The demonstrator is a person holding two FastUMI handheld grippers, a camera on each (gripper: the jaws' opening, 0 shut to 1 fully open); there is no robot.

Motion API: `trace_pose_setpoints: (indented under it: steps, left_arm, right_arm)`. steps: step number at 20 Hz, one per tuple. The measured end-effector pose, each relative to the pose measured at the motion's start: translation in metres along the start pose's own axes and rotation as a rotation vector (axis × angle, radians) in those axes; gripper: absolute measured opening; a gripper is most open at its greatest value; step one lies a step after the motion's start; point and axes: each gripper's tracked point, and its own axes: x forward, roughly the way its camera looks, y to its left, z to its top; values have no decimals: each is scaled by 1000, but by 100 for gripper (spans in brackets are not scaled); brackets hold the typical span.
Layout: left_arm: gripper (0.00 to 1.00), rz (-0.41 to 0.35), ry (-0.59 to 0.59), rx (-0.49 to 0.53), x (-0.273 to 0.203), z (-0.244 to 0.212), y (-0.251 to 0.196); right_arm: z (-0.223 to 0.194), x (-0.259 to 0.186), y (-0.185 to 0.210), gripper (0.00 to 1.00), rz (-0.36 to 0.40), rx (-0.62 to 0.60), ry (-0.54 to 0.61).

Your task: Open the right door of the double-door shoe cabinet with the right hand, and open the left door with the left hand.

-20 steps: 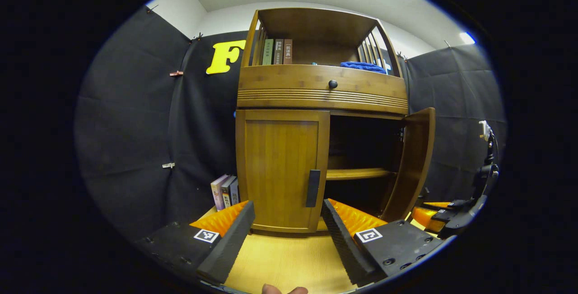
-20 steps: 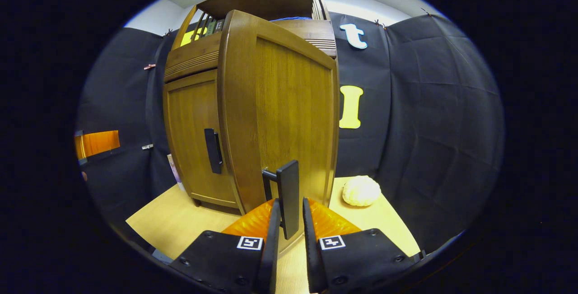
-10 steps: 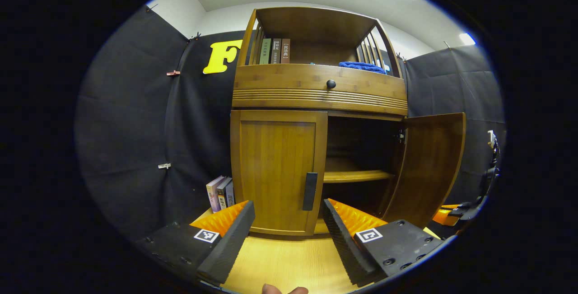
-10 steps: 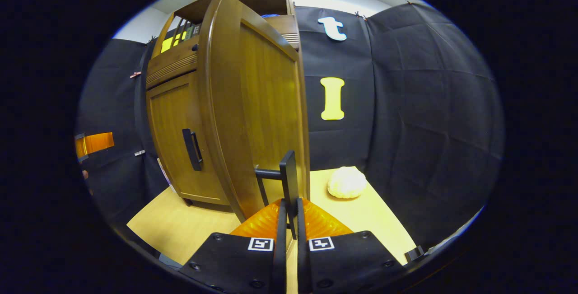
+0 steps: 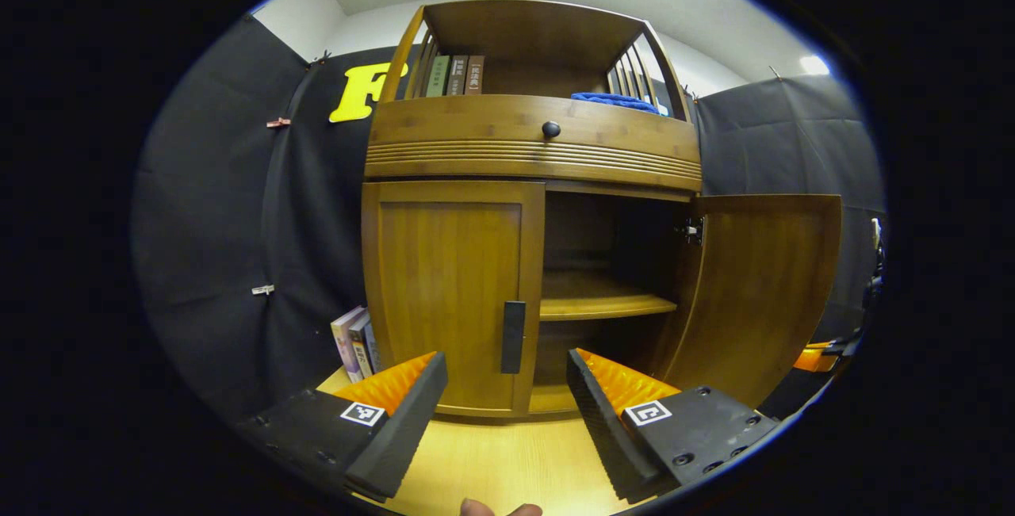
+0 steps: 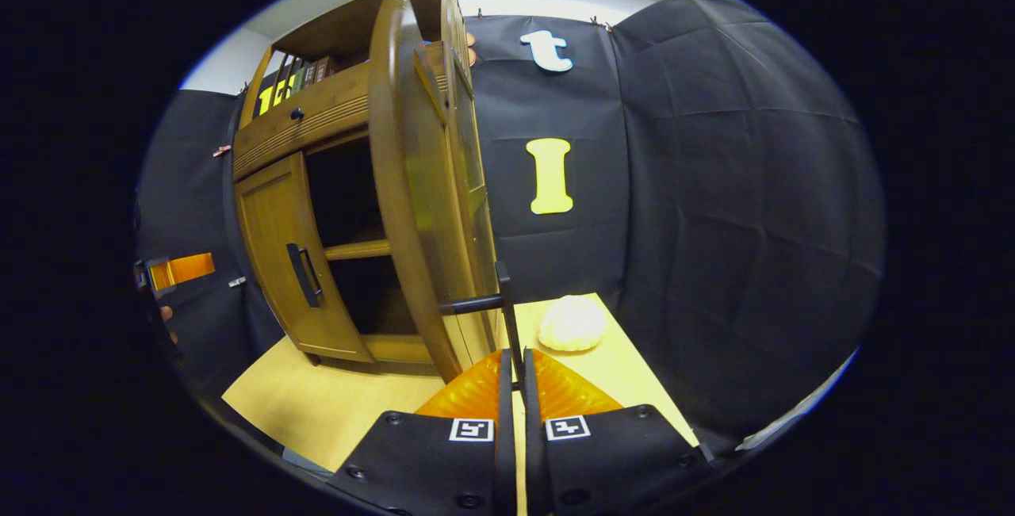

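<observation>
The wooden shoe cabinet [image 5: 531,159] stands on a light wood floor. Its left door [image 5: 448,294] is closed, with a black handle [image 5: 513,336] at its inner edge. Its right door [image 5: 757,294] is swung wide open, baring the inner shelf [image 5: 603,306]. In the right gripper view that door [image 6: 412,183] is seen edge-on, and my right gripper [image 6: 514,389] is shut on its black handle [image 6: 505,318]. My left gripper [image 5: 507,413] is open, short of the left door, with the handle above the gap between its fingers. The left door [image 6: 277,254] and its handle [image 6: 304,274] also show in the right gripper view.
Several books [image 5: 354,339] lean beside the cabinet's left side. More books [image 5: 453,75] and a blue cloth [image 5: 614,101] sit on the top shelf, above a drawer with a dark knob [image 5: 550,129]. A pale round lump [image 6: 572,323] lies on the floor at the cabinet's right. Black cloth walls close in all round.
The right door has swung further open with my right gripper on its handle. My left gripper has moved closer to the cabinet and shifted rightward, staying open.
</observation>
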Motion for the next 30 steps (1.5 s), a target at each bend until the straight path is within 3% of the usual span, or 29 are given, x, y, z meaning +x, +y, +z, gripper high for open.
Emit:
trace_pose_setpoints:
  steps: [4, 7, 12, 16, 17, 19, 20, 21, 23, 24, 30]
  left_arm:
    - [92, -17, 9, 9, 28, -5, -14]
    - [92, -20, 22, 11, 52, -10, -18]
    - [94, -9, 37, 9, 101, -24, -15]
    - [92, 23, 53, 14, 147, -39, -5]
    - [92, 30, 55, 13, 158, -41, -3]
    - [89, 39, 60, 19, 178, -46, 0]
    - [86, 37, 66, 23, 187, -50, 0]
    - [84, 26, 73, 24, 195, -54, -1]
    - [72, 19, 83, 25, 205, -62, -2]
    - [63, 27, 87, 32, 210, -66, -1]
    - [36, 40, 89, 38, 219, -70, 8]
  right_arm:
    - [5, -7, 5, 11, 13, -65, -10]
    - [20, -20, -5, 14, -50, -138, -56]
    - [63, -45, -30, 98, -141, -145, -173]
    - [92, -57, -41, 94, -197, -106, -286]
    - [90, -58, -41, 100, -206, -92, -286]
    - [71, -47, -45, 94, -223, -82, -213]
    - [61, -44, -45, 100, -220, -89, -178]
    - [61, -43, -49, 95, -223, -101, -166]
    - [68, -45, -50, 95, -227, -125, -183]
    - [71, -45, -50, 100, -224, -129, -189]
    - [78, -44, -55, 95, -238, -94, -208]
